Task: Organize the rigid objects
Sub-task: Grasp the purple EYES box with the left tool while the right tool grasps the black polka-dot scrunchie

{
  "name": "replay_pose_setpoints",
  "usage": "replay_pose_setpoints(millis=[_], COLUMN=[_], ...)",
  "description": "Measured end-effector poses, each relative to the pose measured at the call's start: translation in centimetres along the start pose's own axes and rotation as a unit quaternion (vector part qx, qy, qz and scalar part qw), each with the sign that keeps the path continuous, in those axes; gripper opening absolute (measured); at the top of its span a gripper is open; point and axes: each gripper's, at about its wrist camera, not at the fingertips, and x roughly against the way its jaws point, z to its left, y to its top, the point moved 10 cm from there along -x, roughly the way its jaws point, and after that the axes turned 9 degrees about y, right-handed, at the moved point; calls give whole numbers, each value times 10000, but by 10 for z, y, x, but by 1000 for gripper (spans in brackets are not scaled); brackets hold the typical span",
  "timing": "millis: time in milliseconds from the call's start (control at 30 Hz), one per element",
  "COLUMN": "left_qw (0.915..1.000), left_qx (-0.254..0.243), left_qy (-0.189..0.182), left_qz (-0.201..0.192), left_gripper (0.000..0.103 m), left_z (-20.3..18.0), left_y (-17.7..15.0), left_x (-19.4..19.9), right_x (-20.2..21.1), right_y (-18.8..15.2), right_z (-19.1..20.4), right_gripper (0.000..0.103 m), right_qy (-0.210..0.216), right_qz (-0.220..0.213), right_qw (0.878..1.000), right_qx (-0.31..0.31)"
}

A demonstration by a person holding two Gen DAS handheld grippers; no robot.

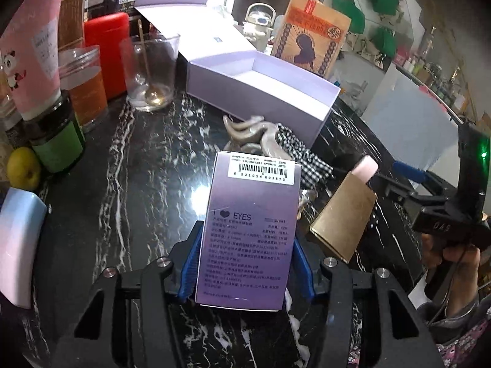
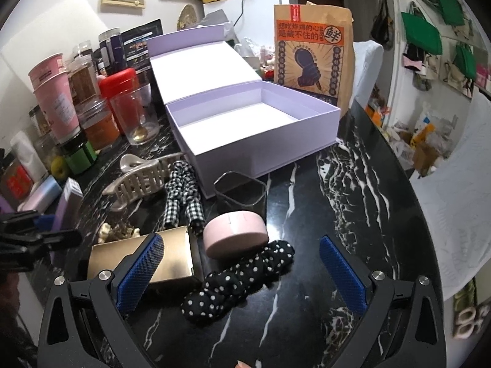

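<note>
The left gripper [image 1: 245, 263] is pinching the purple carton [image 1: 250, 230] at lower centre, short of the open lilac box [image 2: 254, 128] in mid-frame; the right gripper [image 2: 242, 273] is hanging spread over the polka-dot scrunchie [image 2: 239, 279]; the carton, gripped low, is risking tilting and slipping out.

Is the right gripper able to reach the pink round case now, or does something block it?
Probably yes. The right gripper is open and holds nothing, and the pink round case lies just ahead, uncovered. Only the polka-dot scrunchie lies in between, touching its near edge.
</note>
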Motion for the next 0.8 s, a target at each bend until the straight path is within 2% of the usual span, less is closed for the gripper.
replay_pose_setpoints(millis=[167, 233, 433, 533, 600, 700, 800], left_qw=[10000, 9999, 9998, 9998, 9999, 9999, 9999], left_qx=[77, 115, 137, 140, 121, 95, 90], left_qy=[-20, -54, -115, -113, -94, -83, -56], left_qz=[-48, -33, 53, 43, 36, 46, 72], left_gripper=[52, 52, 52, 52, 52, 52, 52], left_z=[1, 1, -2, -3, -4, -6, -6], left_y=[7, 7, 8, 10, 11, 11, 10], left_x=[-2, -3, -8, -9, -10, -11, -12], right_x=[-6, -7, -3, 0, -4, -11, -14], right_y=[-8, -11, -18, -20, -26, -31, -31], right_z=[-11, -15, -17, -21, -23, -19, -16], right_gripper=[102, 99, 85, 76, 72, 68, 64], right_qy=[-61, -62, 309, 161, 32, 169, 109], right_qz=[187, 220, 211, 209, 358, 482, 517], right_qw=[9994, 9990, 9970, 9972, 9972, 9960, 9964], right_qx=[-281, -379, -679, -695, -658, -738, -657])
